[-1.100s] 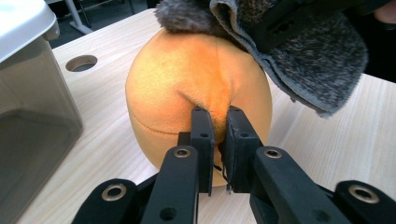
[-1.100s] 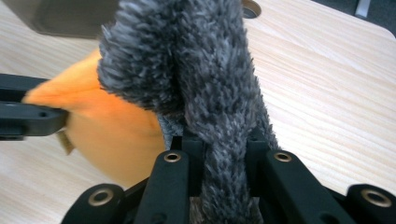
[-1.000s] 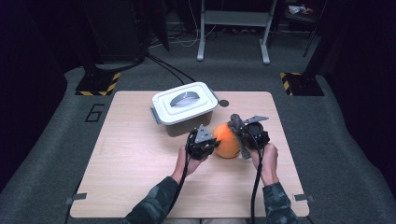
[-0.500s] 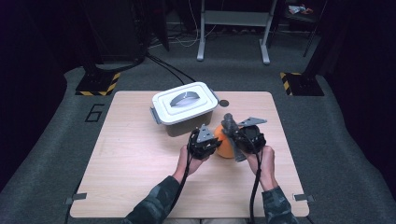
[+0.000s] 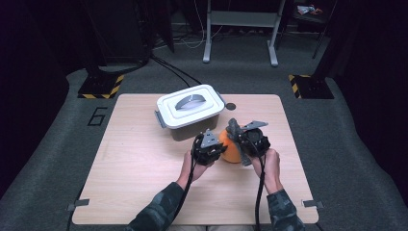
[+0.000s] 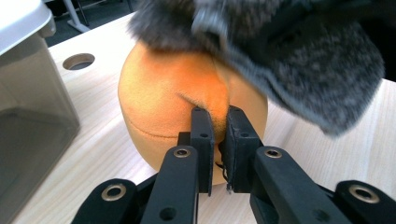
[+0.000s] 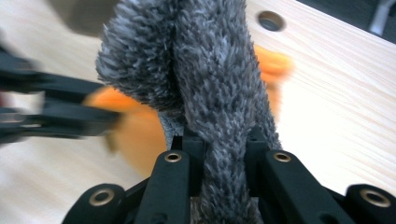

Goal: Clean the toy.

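At the near middle of the wooden table, the left gripper pinches a fold of the orange plush toy while the right gripper clamps its grey furry part, apparently pulling it off; next likely a steady separating tug.

The orange plush body looks like soft, short-napped cloth, matt, with a stitched seam. Its grey part is shaggy, long-piled fur. The table is pale, matt wood grain. The lidded box is smooth plastic, its walls translucent.
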The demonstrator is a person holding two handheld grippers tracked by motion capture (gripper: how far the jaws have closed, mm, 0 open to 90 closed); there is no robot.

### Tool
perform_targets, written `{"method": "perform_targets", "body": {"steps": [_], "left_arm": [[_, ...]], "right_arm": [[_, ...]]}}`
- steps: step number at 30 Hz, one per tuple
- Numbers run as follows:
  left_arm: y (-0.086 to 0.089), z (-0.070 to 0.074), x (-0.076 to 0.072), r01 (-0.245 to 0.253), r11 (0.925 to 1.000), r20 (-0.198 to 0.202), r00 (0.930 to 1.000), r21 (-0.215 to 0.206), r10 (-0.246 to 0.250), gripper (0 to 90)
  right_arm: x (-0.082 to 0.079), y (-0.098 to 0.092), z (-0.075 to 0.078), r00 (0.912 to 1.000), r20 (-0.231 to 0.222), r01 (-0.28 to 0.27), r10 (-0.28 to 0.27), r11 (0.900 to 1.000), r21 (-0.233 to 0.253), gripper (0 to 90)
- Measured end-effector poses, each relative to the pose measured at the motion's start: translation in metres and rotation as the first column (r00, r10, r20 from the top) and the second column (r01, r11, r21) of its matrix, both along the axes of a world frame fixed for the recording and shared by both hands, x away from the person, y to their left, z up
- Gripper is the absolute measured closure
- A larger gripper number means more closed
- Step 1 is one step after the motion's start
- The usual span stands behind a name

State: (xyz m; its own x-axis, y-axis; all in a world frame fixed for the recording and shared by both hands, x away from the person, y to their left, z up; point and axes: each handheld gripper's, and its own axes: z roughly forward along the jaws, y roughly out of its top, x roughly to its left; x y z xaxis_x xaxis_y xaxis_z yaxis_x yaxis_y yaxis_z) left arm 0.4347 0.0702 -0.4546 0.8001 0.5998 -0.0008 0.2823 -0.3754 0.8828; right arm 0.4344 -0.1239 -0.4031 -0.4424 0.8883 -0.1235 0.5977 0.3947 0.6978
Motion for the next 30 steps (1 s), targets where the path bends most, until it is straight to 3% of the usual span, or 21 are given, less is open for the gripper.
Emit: {"method": "perform_targets", "body": {"steps": [2, 13, 18, 25, 30], "left_arm": [[0.001, -0.001, 0.000, -0.005, 1.0000, 0.002, 1.0000, -0.004, 0.005, 83.6], [0.002, -0.001, 0.001, -0.022, 0.9997, -0.001, 0.9998, -0.008, 0.022, 83.5], [0.005, -0.001, 0.003, -0.029, 0.9995, 0.001, 0.9996, -0.008, 0.029, 83.5], [0.005, -0.001, 0.003, -0.036, 0.9993, -0.002, 0.9994, -0.012, 0.036, 83.5], [0.006, -0.001, 0.004, -0.035, 0.9993, -0.003, 0.9994, -0.008, 0.035, 83.5]], "right_arm": [[0.008, -0.013, -0.005, 0.9983, -0.001, 0.058, -0.058, 0.998, 0.001, 77.9], [0.010, -0.027, -0.009, 0.9943, 0.002, 0.106, -0.106, 0.994, 0.015, 77.6], [0.005, -0.044, -0.009, 0.9896, -0.003, 0.144, -0.144, 0.989, 0.040, 76.9], [-0.001, -0.071, -0.023, 0.9781, -0.056, 0.203, -0.200, 0.978, 0.048, 76.6], [-0.012, -0.075, -0.025, 0.9785, -0.082, 0.195, -0.189, 0.979, 0.066, 76.5]]}}
